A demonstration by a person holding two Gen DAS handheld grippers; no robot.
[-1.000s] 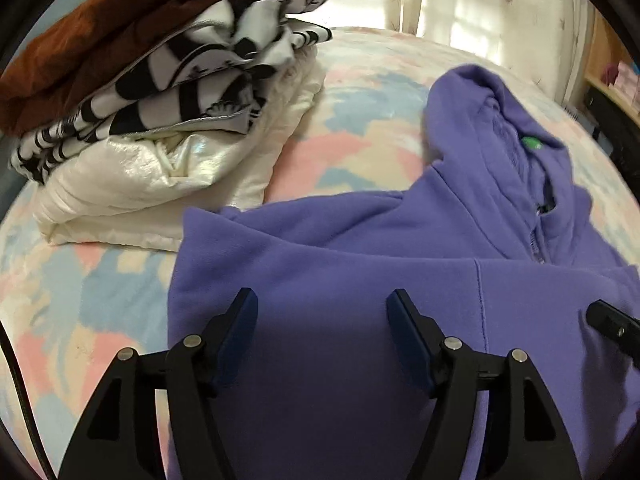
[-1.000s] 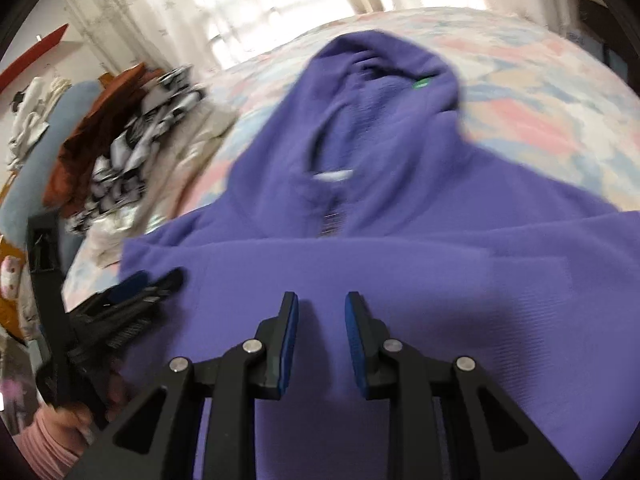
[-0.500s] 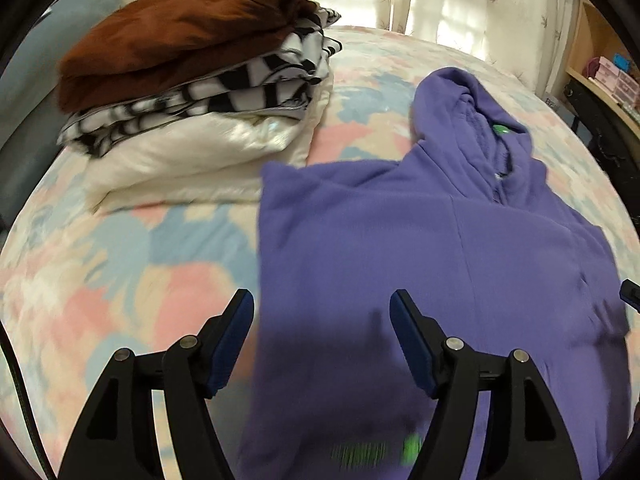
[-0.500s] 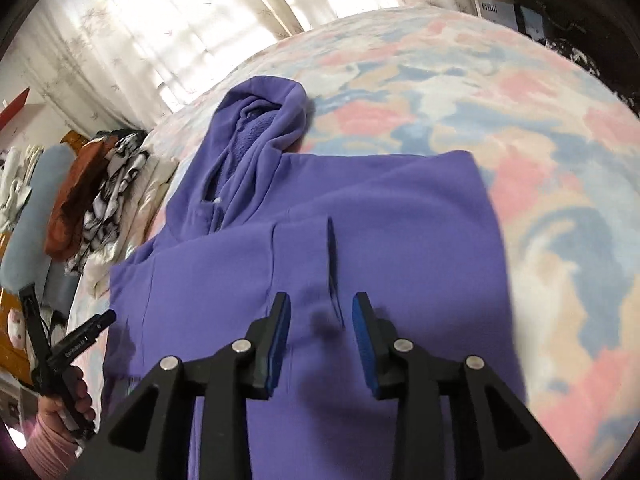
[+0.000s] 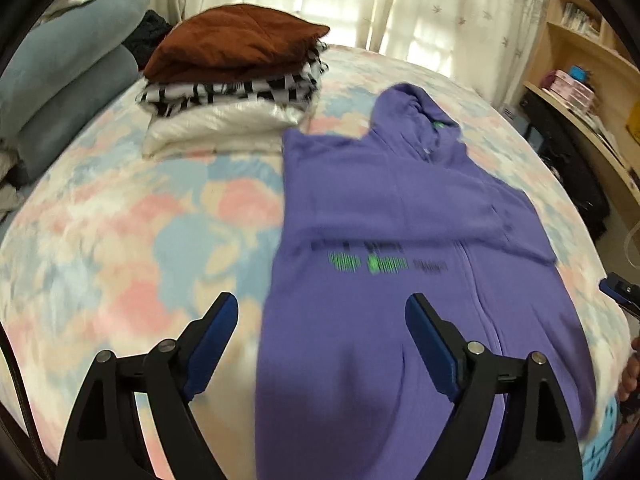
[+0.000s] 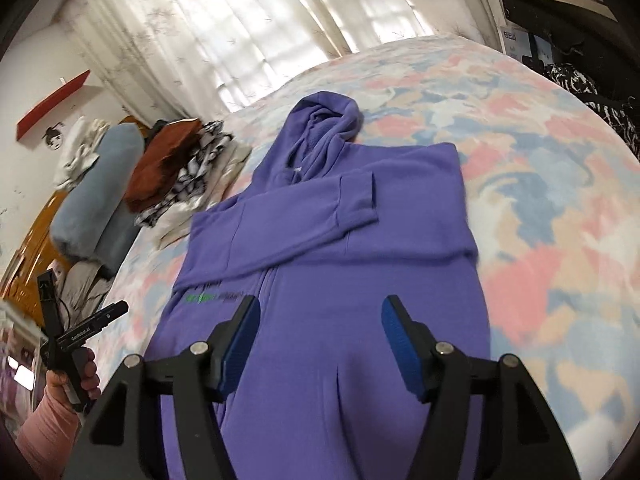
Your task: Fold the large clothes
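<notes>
Pastel patchwork bedspread (image 5: 132, 240) all across both views, sheer leaf-print curtains (image 6: 224, 20) glowing behind. Left tongs (image 5: 320, 340) spread wide, blue pads (image 5: 218, 336) gripping nothing, hovering over the left edge of the purple hoodie (image 5: 400, 208), near pad over the bedspread, far pad over purple fleece. Right tongs (image 6: 320, 340) also spread wide and empty, poised above the lower body of the hoodie (image 6: 340, 280). Lying flat on the bed, hood toward the curtains, both sleeves folded in across the chest, one cuff (image 6: 360, 196) on top. Green and dark lettering on the chest (image 5: 372, 264), too smeared by motion to read. Small green tag at the neck (image 5: 439, 124), unreadable too.

Off to the left, touching nothing purple, one stack of folded clothes (image 5: 232, 80): three layers counted, brown on top, black-and-white print in the middle, shiny cream at the bottom. Beyond that, two blue-grey bolsters (image 5: 68, 92) against the bed's edge. Wooden shelving (image 5: 584, 80) on the right side, small boxes on it, labels too small to make out. Seen from the right-wrist camera, left hand (image 6: 76, 376) in a pink sleeve clutching its black handle, white print on it too fine to read with certainty. Red wall shelf (image 6: 54, 106) up in the corner.
</notes>
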